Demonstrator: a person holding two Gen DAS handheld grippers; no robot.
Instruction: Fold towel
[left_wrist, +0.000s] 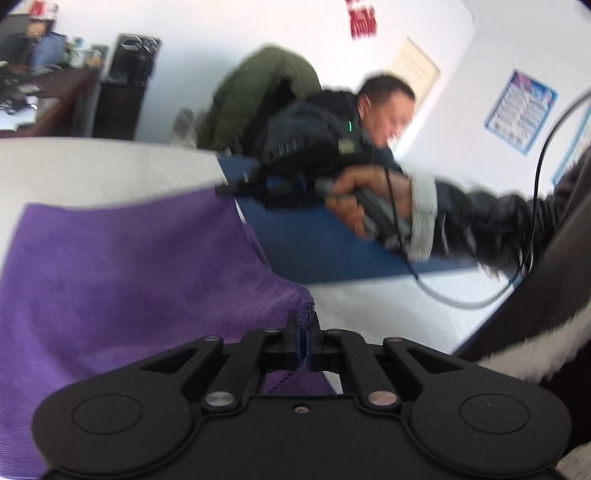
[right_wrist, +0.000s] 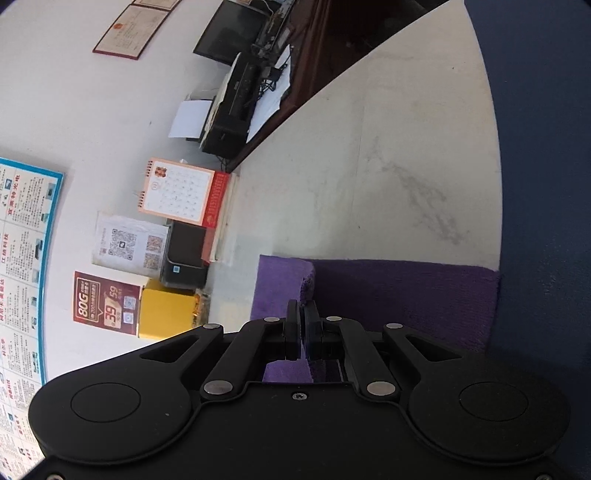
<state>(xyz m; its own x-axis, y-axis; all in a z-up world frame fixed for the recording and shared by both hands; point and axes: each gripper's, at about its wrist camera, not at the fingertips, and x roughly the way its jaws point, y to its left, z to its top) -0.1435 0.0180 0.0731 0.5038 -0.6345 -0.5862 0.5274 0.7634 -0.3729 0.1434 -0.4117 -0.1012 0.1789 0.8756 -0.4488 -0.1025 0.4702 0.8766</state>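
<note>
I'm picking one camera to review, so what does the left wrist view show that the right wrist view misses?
Left wrist only: the right hand holding its tool, and a blue mat. Right wrist only: a wall calendar and a yellow box. Both: the purple towel, pinched by the left gripper and the right gripper.

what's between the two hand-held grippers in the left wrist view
The purple towel: its raised edge runs from the left hand-held gripper, shut on one corner, up to the right hand-held gripper, which pinches the other. The left wrist view shows this.
</note>
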